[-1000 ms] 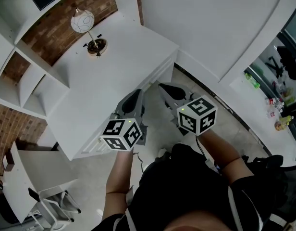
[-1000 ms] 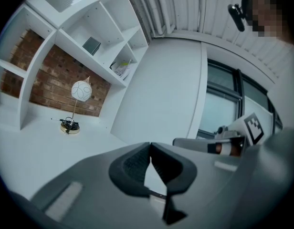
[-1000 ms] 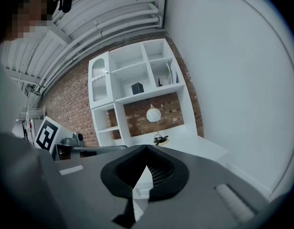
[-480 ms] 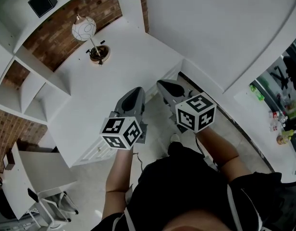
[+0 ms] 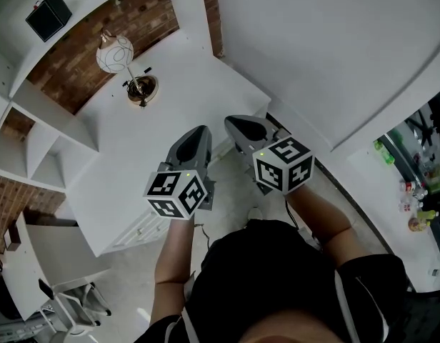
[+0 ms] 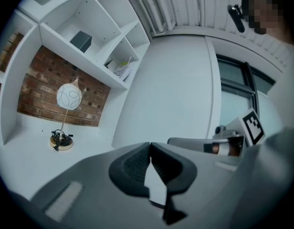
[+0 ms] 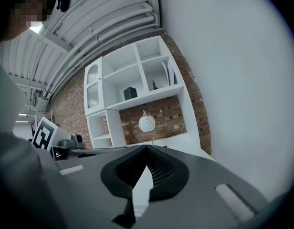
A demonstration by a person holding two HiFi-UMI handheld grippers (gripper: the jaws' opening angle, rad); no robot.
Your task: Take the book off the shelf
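At the far left I have the white shelf (image 5: 56,116), set against a brick wall (image 5: 134,13). 1 of its upper compartments holds a dark box (image 5: 48,16). The book (image 7: 167,73) is in the compartment just right of that box. It shows as thin pale spines leaning together, well apart from both tools, and I cannot tell how many volumes there are.

Under the shelf stands a lamp (image 5: 114,53) with a round white globe on a thin stem. Its round base sits on the white counter (image 5: 184,84), and a dark cord is bunched on the base. A white chair (image 5: 70,299) stands on the floor below the counter's left end.

Next comes my left tool (image 5: 197,133), its tip over the near edge of the counter. In the left gripper view the 2 jaws meet at the tip with nothing between them — closed and empty. That view has the shelf and lamp off to its left and plain wall ahead.

Just beside it is my right tool (image 5: 236,123), near the counter's corner. Its jaws are also pressed together and hold nothing. The right gripper view looks straight over the counter at the lamp and the shelf — the book is up and a little right of center.

Right of both tools runs a bare white wall (image 5: 313,48).
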